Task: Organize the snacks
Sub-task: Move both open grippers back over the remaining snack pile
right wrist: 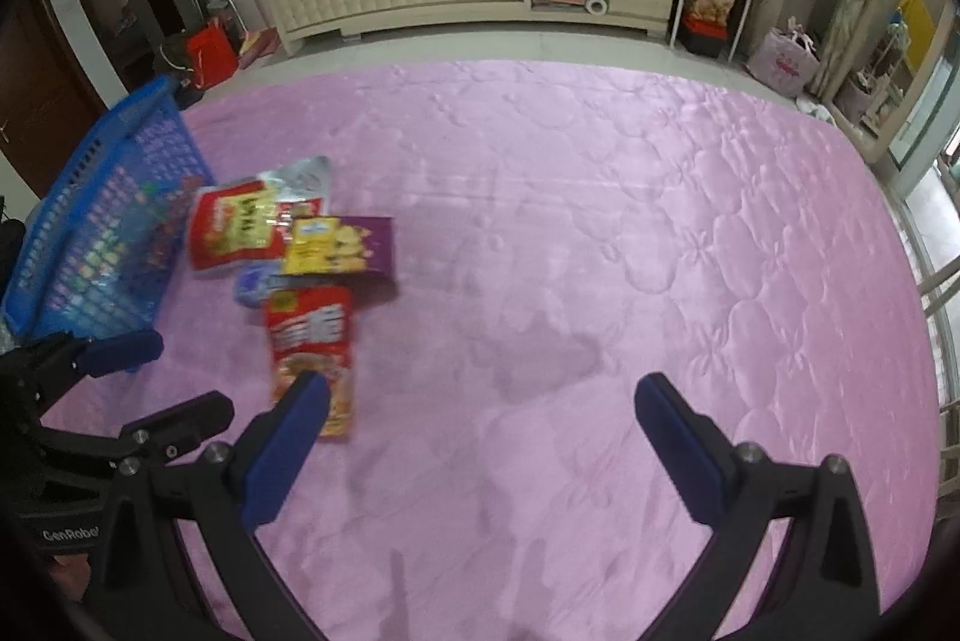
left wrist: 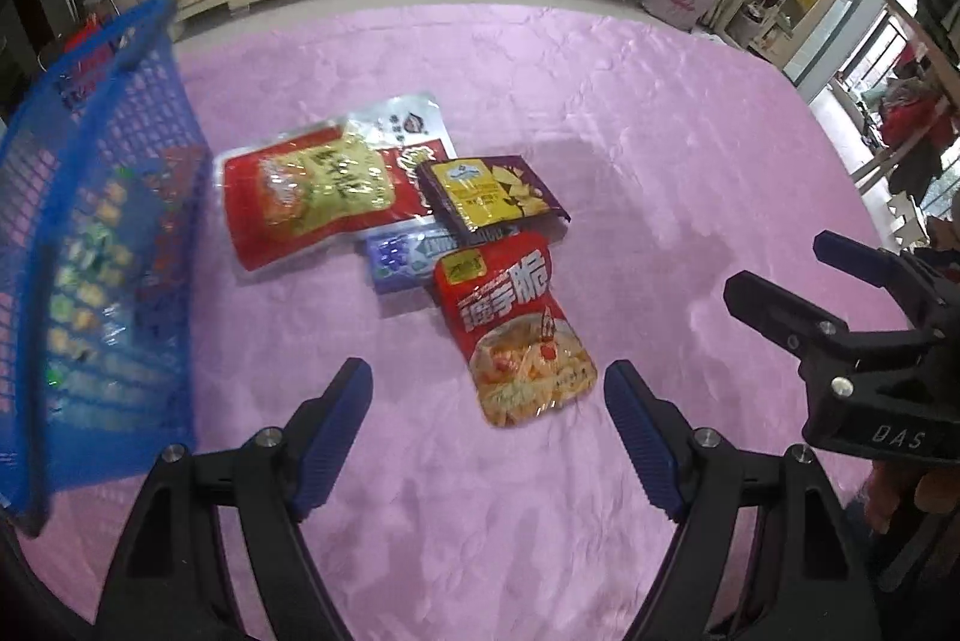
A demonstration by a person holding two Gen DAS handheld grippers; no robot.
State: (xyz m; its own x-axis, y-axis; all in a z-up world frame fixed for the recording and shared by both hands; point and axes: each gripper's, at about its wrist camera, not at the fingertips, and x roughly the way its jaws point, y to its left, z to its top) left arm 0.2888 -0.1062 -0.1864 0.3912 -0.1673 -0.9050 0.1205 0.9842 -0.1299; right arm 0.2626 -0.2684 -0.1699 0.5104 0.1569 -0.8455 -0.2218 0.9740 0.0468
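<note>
Five snack packets lie heaped beside the blue basket [left wrist: 102, 245]; the nearest, the red noodle-snack packet [left wrist: 516, 329], points lengthwise at the left gripper [left wrist: 486, 437], jaws spread and empty, nearer than the equally released right gripper [right wrist: 480, 431]

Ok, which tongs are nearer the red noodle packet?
Left. The left tongs hang open right at the red noodle packet's near end; the right tongs are open too, off to its right over bare cloth.
</note>
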